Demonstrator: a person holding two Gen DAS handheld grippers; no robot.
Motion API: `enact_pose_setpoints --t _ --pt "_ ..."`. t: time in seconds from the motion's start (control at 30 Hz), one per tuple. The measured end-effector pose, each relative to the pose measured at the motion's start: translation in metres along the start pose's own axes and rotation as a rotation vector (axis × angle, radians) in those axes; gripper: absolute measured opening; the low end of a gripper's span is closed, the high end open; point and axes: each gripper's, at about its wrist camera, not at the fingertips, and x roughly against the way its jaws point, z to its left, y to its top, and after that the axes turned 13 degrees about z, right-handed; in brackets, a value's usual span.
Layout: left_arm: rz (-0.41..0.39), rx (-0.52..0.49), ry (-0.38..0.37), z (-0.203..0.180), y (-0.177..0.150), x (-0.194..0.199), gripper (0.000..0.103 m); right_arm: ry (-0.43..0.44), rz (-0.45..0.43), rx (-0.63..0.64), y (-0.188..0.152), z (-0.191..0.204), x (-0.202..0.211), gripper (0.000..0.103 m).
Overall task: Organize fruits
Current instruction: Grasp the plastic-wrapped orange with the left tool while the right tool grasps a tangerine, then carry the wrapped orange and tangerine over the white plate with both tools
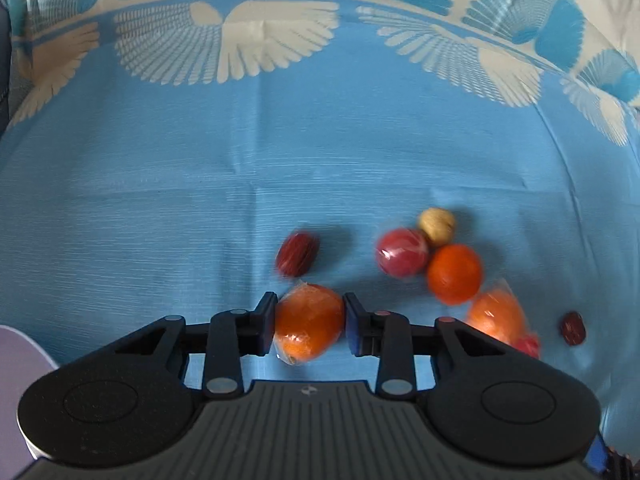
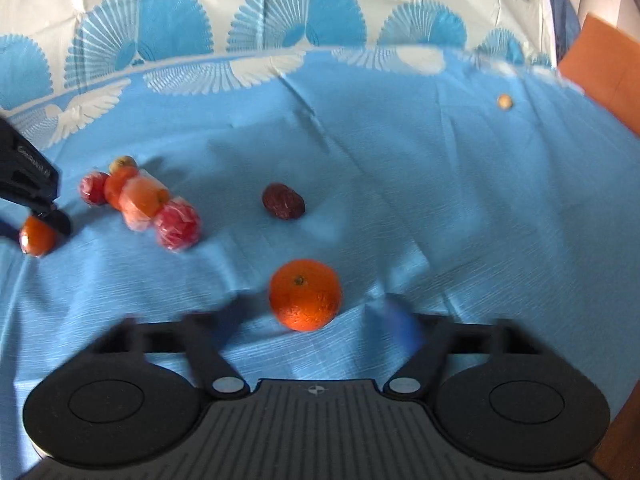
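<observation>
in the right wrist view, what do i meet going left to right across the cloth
left claw on a wrapped orange → fruit cluster → red date → bare orange → small nut → orange board

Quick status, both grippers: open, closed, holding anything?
Left gripper: closed on a wrapped orange.
Right gripper: open, holding nothing; a bare orange sits on the cloth between its blurred fingers.

Blurred, clipped and hidden parts

Right gripper (image 2: 316,330) fingertips smear into blur, their spread unreadable; a red wrapped fruit (image 1: 527,346) sits half hidden behind the left gripper's (image 1: 310,324) linkage at 4 o'clock; a pale lilac object (image 1: 18,354) is clipped at 8 o'clock, unidentifiable.
</observation>
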Motion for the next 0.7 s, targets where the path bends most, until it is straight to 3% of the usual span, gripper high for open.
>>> enact_pose_setpoints --t 0.03,0.17,0.33,0.47,0.7 --pt "-0.02 -0.012 -0.005 -0.001 -0.005 0.004 0.038 0.013 -0.004 0.004 -0.001 0.0 0.002 0.037" --pt "-0.043 -0.049 -0.042 0.002 -0.026 0.025 0.038 0.085 -0.041 -0.042 -0.001 -0.01 0.01 0.036" --pt "-0.062 -0.027 -0.084 0.018 -0.071 0.087 0.038 0.101 -0.118 0.003 0.0 -0.013 0.04 0.036" --pt "-0.091 -0.018 -0.049 0.038 -0.115 0.146 0.038 0.188 -0.133 0.02 -0.003 -0.019 0.088 0.036" --pt "-0.133 0.08 -0.046 0.094 -0.203 0.225 0.038 0.353 -0.152 0.102 -0.036 -0.018 0.182 0.036"
